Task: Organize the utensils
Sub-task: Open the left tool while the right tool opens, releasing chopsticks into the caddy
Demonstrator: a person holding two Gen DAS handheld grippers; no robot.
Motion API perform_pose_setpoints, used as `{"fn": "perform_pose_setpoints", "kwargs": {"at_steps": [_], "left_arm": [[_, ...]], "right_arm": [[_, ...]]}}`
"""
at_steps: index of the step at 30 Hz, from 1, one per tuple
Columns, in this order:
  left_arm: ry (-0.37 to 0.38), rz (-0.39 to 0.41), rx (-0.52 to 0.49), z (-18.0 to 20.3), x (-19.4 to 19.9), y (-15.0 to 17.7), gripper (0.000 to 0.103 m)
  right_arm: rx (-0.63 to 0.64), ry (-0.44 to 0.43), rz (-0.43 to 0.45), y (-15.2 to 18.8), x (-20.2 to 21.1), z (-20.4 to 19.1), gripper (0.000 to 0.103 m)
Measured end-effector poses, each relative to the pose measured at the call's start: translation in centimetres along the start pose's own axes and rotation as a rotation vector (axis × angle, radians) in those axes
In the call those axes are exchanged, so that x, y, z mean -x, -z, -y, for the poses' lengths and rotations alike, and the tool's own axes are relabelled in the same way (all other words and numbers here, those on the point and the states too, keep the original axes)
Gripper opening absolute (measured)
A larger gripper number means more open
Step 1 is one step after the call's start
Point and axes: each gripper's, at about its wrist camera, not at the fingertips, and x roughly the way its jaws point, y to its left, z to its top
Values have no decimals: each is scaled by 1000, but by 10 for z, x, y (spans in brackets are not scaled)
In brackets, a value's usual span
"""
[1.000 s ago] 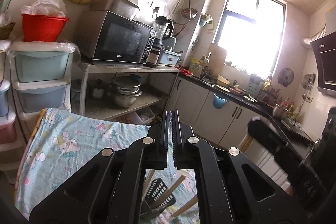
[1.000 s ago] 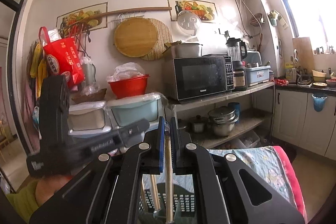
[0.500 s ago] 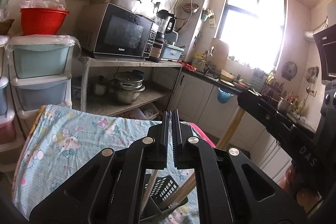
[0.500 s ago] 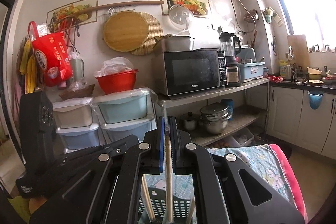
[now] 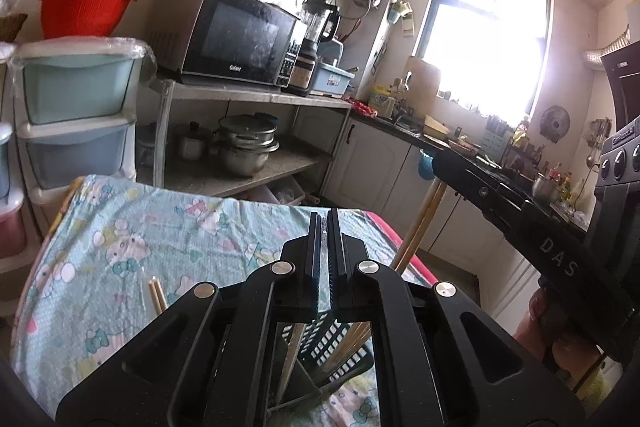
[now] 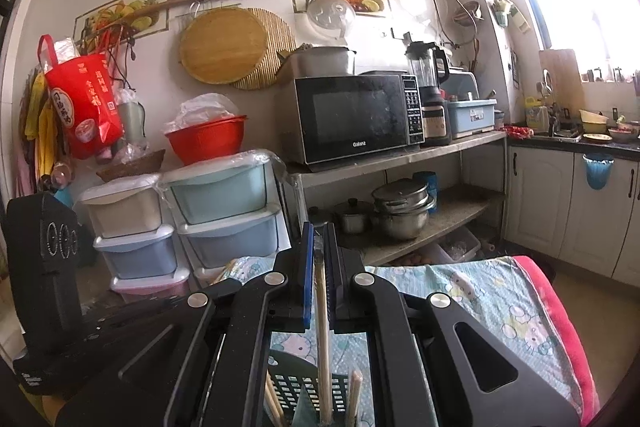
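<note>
On your left, the left gripper point(image 5: 324, 259) has its jaws pressed together with nothing between them, so leave it idle above the black slotted plastic utensil basket point(image 5: 340, 347) and keep it clear of the basket's mouth. A loose pair of pale wooden chopsticks point(image 5: 157, 294) lies on the light blue cartoon-print cloth point(image 5: 160, 227) to the left of that gripper; it looks like work for later, so don't brush it now.

In the middle, the basket already has several sticks standing in it.

On your right, the right gripper point(image 6: 319, 259) is clenched on a long pale wooden chopstick point(image 6: 323, 343), which hangs nearly upright with its lower end at or inside the same black basket point(image 6: 296, 391). Hold the stick vertical, aim it at free space between those already standing, and lower it steadily. Let go only when the tip feels seated, or it may tip out over the rim.
</note>
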Motion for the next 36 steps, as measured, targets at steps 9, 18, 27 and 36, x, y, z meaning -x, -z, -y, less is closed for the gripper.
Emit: {"fn": "perform_pose_setpoints", "kwargs": {"at_steps": [9,18,27,36], "left_arm": [[-23,-35,14,-13,-4,18,2],[-49,-49,23,-23,-1,25,2],[-54,-46,28,-25,3,29,2],[-56,-49,71,-33,17,37,27]], "right_arm": [[-3,10,-30,20,-14,1,6],[-30,36,-59,34,-16,9,12],[-69,53,-75,44,0,19,45],[-72,67,-71,44,30,17,63]]}}
